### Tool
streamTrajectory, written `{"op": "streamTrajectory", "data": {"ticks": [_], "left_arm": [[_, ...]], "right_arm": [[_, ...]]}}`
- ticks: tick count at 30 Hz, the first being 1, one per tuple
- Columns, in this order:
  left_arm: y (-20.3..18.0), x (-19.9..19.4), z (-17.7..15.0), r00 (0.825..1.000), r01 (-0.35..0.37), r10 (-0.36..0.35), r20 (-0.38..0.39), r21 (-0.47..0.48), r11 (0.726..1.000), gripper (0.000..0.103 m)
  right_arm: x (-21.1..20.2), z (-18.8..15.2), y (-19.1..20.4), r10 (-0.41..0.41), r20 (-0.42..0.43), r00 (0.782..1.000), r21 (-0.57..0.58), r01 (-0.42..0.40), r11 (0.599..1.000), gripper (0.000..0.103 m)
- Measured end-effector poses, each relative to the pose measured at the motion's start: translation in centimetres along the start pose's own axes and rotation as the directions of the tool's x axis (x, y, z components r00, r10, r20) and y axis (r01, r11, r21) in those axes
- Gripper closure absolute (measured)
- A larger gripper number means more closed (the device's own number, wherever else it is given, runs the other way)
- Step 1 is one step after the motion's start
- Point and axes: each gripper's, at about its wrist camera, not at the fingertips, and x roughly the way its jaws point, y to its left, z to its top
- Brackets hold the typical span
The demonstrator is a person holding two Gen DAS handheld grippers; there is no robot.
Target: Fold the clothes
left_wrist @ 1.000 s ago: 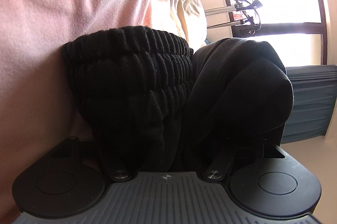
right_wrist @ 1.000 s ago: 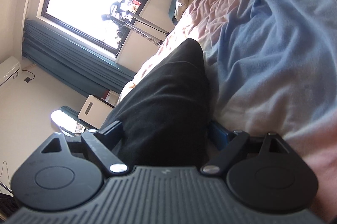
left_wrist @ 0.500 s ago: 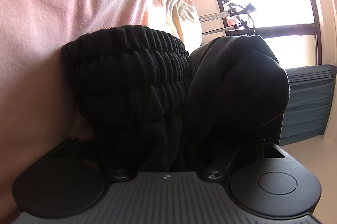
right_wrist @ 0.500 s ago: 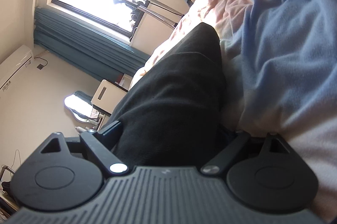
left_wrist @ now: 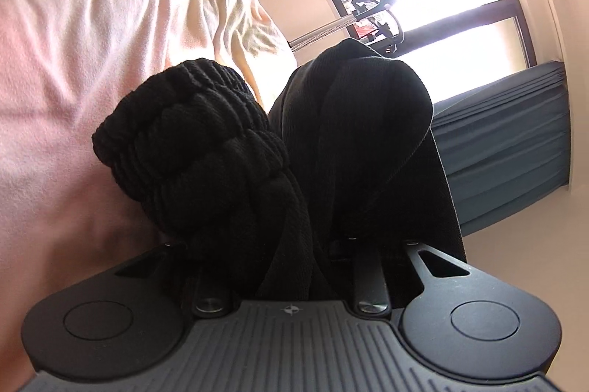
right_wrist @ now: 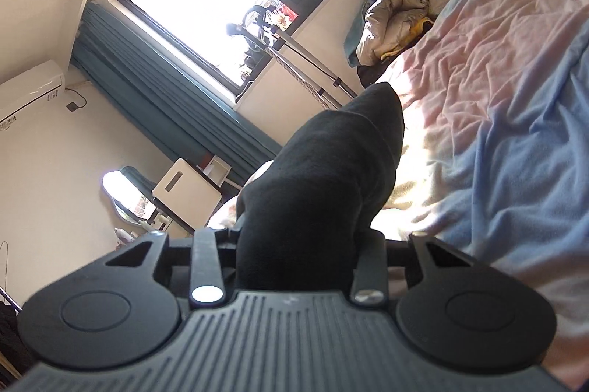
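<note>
The left gripper's point(left_wrist: 291, 237) dark grey ribbed plastic housing is filling the bottom of its view, flanked by two matte black rounded lobes, each showing a shallow circular recess. Two silver screw heads and a small star-like emblem are sitting along its front edge. The right gripper point(right_wrist: 294, 244) is showing the same ribbed housing, lobes and bright screws.

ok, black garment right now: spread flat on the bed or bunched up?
Bunched. The black garment is gathered in thick folds in the left gripper and humps up out of the right gripper, off the bedsheet.
</note>
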Motion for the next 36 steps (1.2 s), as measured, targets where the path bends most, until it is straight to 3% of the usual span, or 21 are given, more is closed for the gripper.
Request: {"op": "streamTrajectory", "data": {"ticks": [6, 11, 15, 19, 25, 32, 36], "left_arm": [[-6.2, -0.6, -1.3, 0.996, 0.092, -0.092, -0.003, 0.019, 0.996, 0.072], [-12.6, 0.4, -4.2, 0.98, 0.197, -0.195, -0.031, 0.083, 0.977, 0.072], [-17.6, 4.3, -7.5, 0.958, 0.283, -0.275, -0.087, 0.1, 0.954, 0.072], [-22.0, 8.5, -12.1, 0.937, 0.332, -0.312, -0.156, 0.127, 0.935, 0.072], [-26.0, 16.6, -19.9, 0.904, 0.37, -0.325, -0.276, 0.127, 0.92, 0.072], [-26.6, 25.7, -27.3, 0.878, 0.371, -0.284, -0.386, 0.17, 0.913, 0.072], [-25.4, 30.0, -30.4, 0.853, 0.384, -0.259, -0.453, 0.208, 0.9, 0.072]], "right_arm": [[-5.0, 3.9, 3.4, 0.026, 0.118, 0.993, -0.069, -0.018, 0.997, 0.063], [-10.6, 9.2, 3.8, 0.04, 0.239, 0.97, -0.114, -0.013, 0.993, 0.063], [-15.2, 13.7, 2.3, 0.025, 0.348, 0.937, -0.15, 0.029, 0.988, 0.063], [-18.6, 17.5, -1.3, -0.035, 0.432, 0.901, -0.097, 0.085, 0.992, 0.063], [-22.8, 20.9, -9.7, -0.126, 0.573, 0.81, -0.008, 0.159, 0.987, 0.062], [-23.9, 21.4, -19.3, -0.258, 0.652, 0.713, 0.114, 0.245, 0.963, 0.062], [-24.1, 19.1, -25.0, -0.335, 0.709, 0.621, 0.241, 0.232, 0.942, 0.062]]}}
